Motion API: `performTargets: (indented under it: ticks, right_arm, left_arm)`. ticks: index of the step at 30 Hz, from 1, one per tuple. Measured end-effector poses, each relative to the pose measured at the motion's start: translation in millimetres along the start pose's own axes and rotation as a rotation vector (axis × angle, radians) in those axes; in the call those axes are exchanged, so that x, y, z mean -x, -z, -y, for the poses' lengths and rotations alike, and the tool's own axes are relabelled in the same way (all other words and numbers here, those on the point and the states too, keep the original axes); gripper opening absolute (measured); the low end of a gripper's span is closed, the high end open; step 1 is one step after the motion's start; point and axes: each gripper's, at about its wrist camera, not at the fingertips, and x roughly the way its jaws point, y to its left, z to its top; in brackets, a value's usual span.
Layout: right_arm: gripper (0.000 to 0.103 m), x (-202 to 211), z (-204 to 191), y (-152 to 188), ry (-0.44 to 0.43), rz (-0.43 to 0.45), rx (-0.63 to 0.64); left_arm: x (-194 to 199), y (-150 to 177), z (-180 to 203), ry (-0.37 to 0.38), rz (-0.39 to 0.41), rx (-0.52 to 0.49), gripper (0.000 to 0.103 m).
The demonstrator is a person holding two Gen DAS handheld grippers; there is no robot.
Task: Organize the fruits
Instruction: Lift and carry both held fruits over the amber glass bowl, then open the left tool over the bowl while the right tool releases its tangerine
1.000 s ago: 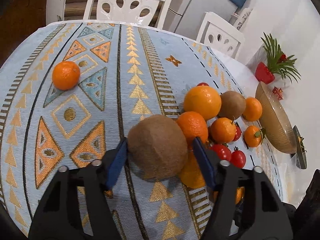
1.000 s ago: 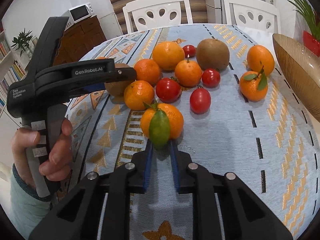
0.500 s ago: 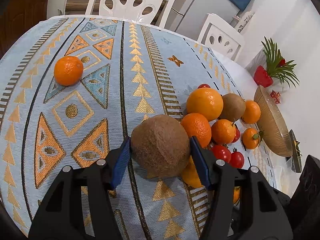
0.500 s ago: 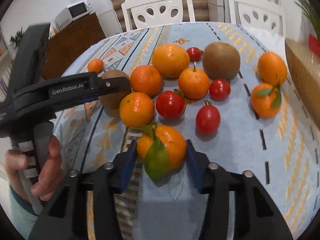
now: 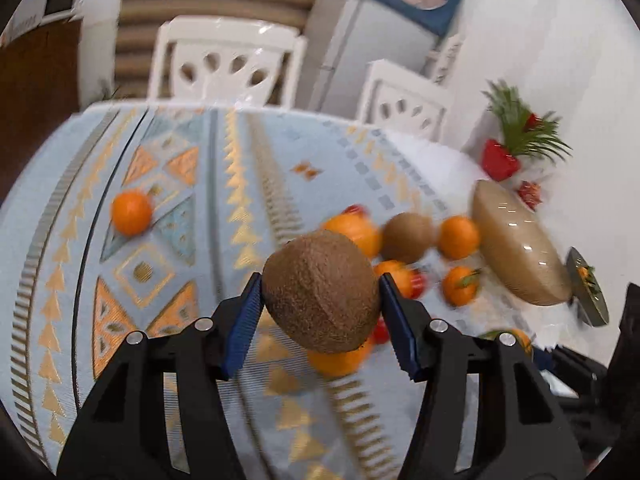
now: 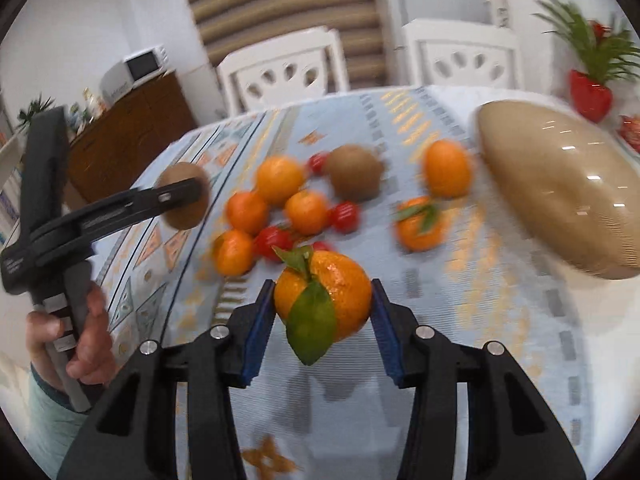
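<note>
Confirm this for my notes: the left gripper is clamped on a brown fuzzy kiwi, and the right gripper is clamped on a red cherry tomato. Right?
Not quite. The left gripper is indeed clamped on the brown fuzzy kiwi, but the right gripper is clamped on a leafy orange mandarin, not a tomato, as the right wrist view shows. The red cherry tomatoes lie on the patterned tablecloth.

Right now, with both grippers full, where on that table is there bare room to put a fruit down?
Bare cloth lies between the lone orange and the fruit pile. More lies between the pile and the bowl, nearer the camera. The pile itself is crowded, fruits touching or nearly so.
</note>
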Motion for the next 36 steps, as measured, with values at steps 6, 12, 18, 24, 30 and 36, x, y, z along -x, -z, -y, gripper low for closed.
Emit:
performTargets:
  ticks: [6,12,18,24,30,36]
  right_arm:
    - [0.046,51.1,68.8,-18.0,0.119,0.126,-0.097]
    - [0.046,64.8,145.3,-31.7,0.193,0.157,-0.255]
    - [0.046,43.0,191.3,-35.3,0.226,0.075,-0.347]
    - [0.046,25.0,197.3,-34.9,0.255,0.027,-0.342]
    - [0.046,17.4,202.7,-31.8,0.26,0.005,-0.357]
    - [0.052,23.2,201.7,-33.7,0.275,0.021,-0.354]
  left_arm:
    - [17.1,-38.8,91.8,0.113,0.013,-0.132,0.058]
    - [-26.5,-54.0,171.8,0.275,-0.061,-0.176,0.058]
    - [-96.8,-47.0,224.5,0.374,-0.181,-0.173,0.058]
    - [-137.7,-38.2,240.2,0.377,-0.249,-0.171,0.058]
    - [-159.3,-32.9,241.3,0.371,-0.289,-0.164,0.058]
    - [-149.0,-35.4,242.7,0.382,-0.254,-0.183,0.065]
